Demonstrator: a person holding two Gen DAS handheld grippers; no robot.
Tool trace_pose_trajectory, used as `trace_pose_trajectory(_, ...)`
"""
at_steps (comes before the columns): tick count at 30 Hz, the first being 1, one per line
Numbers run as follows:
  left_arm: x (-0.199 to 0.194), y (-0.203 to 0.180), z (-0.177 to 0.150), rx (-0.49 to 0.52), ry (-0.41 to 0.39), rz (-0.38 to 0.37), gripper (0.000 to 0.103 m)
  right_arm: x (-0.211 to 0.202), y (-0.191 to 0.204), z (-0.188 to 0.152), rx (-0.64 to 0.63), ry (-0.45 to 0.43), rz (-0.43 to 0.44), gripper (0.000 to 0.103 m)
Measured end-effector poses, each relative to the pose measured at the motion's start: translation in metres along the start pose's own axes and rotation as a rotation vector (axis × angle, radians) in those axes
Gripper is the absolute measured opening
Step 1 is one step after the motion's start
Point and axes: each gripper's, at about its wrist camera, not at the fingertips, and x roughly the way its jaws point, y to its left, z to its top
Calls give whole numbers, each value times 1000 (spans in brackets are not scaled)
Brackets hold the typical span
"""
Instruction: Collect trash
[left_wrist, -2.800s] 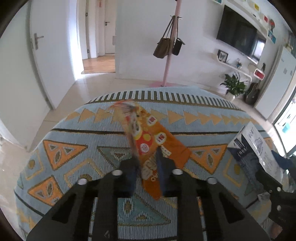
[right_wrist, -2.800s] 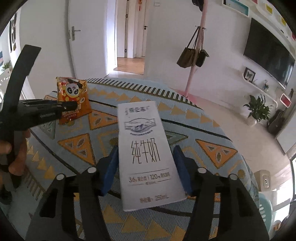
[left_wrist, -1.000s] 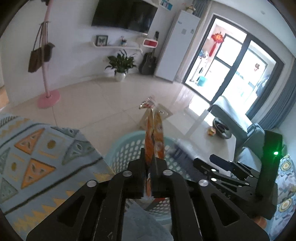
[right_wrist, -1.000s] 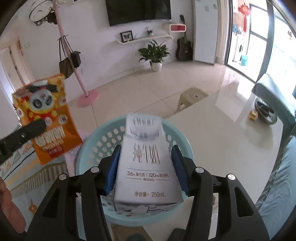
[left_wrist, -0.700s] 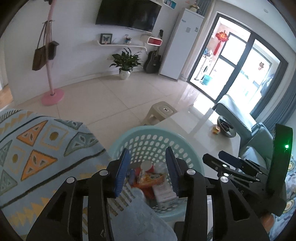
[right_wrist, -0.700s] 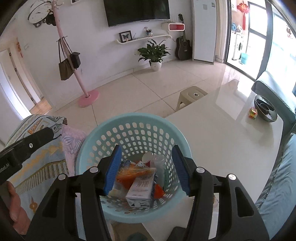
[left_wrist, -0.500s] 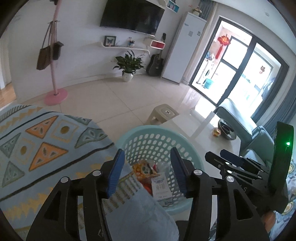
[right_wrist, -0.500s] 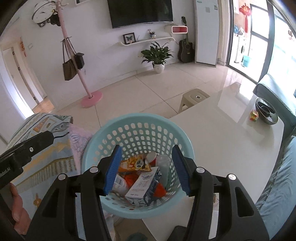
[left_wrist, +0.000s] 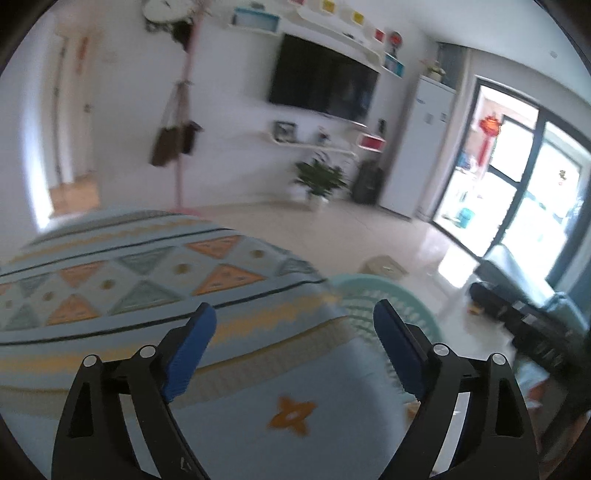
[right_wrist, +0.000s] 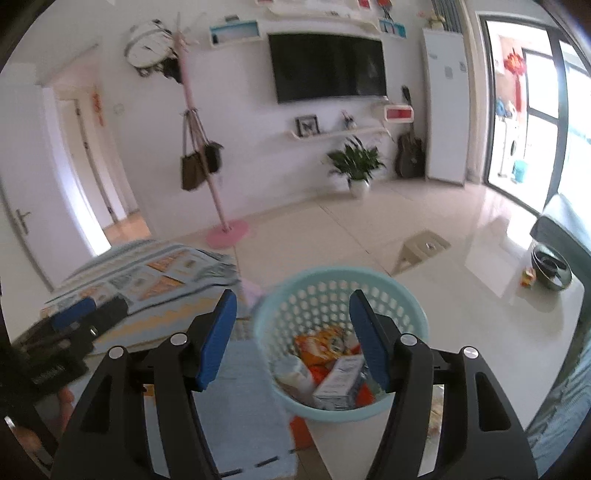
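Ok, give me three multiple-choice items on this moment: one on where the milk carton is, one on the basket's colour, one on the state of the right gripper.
1. Where is the milk carton?
A. on the patterned cloth
B. inside the basket
C. between the right gripper's pads

2. What colour is the basket?
A. light teal
B. red
C. black

3. What is the state of the right gripper?
A. shut on the carton
B. shut on a snack bag
C. open and empty

Key: 1 B, since the carton lies among the trash in the basket, beside the orange snack bag. 2 A, the perforated wall is pale teal. 3 C, its jaws are opening with nothing between the blue pads.
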Motion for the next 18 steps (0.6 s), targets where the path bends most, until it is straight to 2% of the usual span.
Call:
trace_pose_trajectory(5,-32,14,-21,17,-96,139,87,-26,24,-15,-25,-124,-9,60)
trace_pose_trajectory(8,-48,19,-33,34,-153,202,87,-38,33,-22,-26,-178,-8,72)
trace_pose_trajectory(10,-57,21,-38,43,-184,237,87,-45,38,-27,-29,-200,-3,72)
trace_pose_trajectory(15,-67,34,-48,5,-229,246,90,-54,48,-37,-49,-216,-8,72)
trace_pose_trajectory(18,-67,38,-47,-13,-224,232,93,-57,52,-45,-54,-226,-9,72)
